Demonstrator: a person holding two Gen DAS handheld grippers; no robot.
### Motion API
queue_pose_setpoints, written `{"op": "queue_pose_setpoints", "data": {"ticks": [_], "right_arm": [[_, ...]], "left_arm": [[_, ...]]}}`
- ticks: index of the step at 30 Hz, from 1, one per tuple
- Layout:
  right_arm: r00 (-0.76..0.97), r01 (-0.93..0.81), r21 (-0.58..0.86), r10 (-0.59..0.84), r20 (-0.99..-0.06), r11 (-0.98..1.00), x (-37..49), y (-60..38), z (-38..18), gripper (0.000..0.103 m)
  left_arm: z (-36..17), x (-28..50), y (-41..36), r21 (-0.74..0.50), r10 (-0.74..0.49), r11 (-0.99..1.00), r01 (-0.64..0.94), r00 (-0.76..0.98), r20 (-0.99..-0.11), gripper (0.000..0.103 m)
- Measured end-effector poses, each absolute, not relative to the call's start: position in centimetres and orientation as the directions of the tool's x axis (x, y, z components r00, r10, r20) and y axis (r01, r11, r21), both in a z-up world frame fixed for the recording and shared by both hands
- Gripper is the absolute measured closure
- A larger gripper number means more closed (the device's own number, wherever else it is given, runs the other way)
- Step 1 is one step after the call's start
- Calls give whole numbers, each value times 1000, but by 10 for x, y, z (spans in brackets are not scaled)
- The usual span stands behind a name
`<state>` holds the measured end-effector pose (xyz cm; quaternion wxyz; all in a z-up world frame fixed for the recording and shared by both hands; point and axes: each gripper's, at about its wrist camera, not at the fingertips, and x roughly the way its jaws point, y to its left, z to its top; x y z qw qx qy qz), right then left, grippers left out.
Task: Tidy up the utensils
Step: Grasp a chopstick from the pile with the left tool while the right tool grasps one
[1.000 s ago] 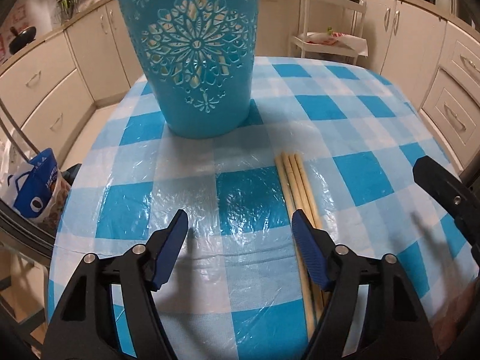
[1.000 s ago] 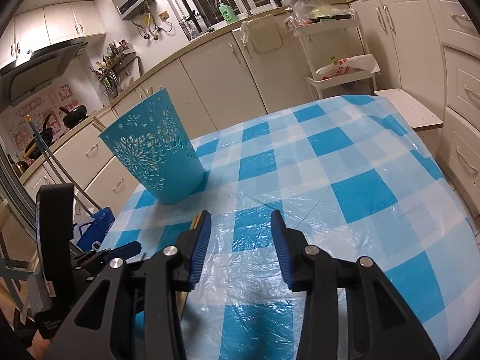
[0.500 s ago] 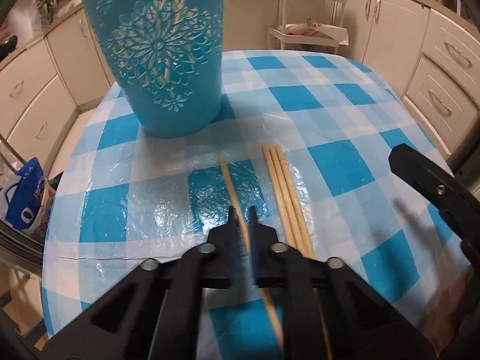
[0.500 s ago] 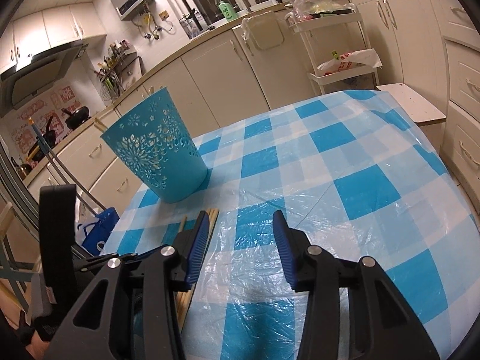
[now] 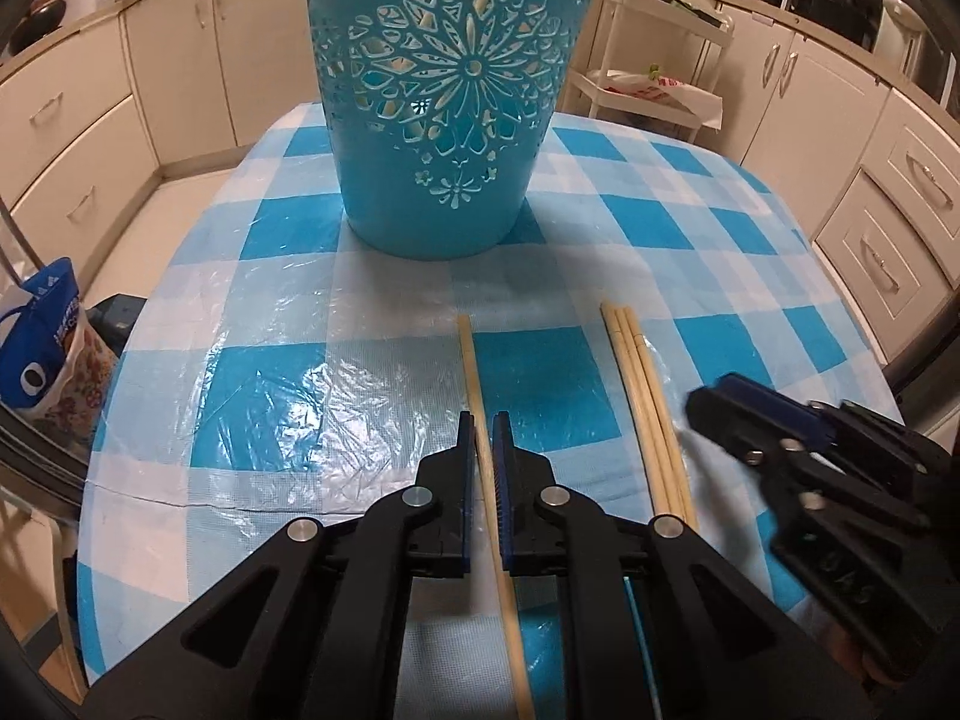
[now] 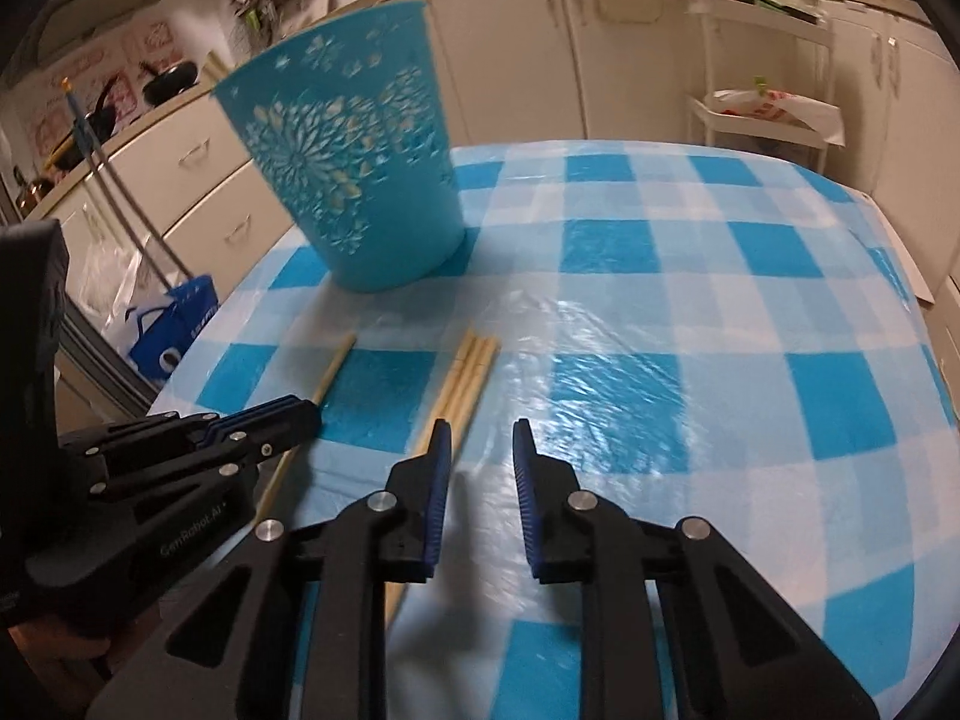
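A tall blue cut-out basket stands upright at the far side of the blue checked table. My left gripper is shut on a single wooden chopstick that lies pointing toward the basket. Three more chopsticks lie side by side to its right. My right gripper hovers low by that bundle, jaws closing, with only tablecloth showing in the gap. The bundle runs under its left finger. In the right wrist view, the left gripper holds the lone chopstick left of the basket.
Clear plastic film covers the tablecloth. A white trolley with bags stands beyond the table's far right. A blue bag sits on the floor past the left edge. Cream cabinets ring the room.
My left gripper closed on one chopstick and drew it left, away from the other three. My right gripper swung left toward the bundle and its jaws narrowed.
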<state>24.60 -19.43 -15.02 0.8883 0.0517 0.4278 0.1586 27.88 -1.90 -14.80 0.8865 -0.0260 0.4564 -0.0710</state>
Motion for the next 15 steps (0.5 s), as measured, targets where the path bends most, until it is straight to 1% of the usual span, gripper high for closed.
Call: {"op": "queue_pose_setpoints", "data": {"ticks": [7,10,15], "right_arm": [[542,-275,189,314,-780,943,250,-184,-153,84],[521,-243,269,360,-774,932,253,-197,-156,86],[531,-278,182,309,-789,943,252,-185,-153,86]], "left_arm": [[-147,278,-14,-140,-172,985,100,578,-798,97],[-148,276,-11,-150,-177,984,94,581,-794,97],[-148,274,-13,-145,-163,986,78,589,-792,97]]}}
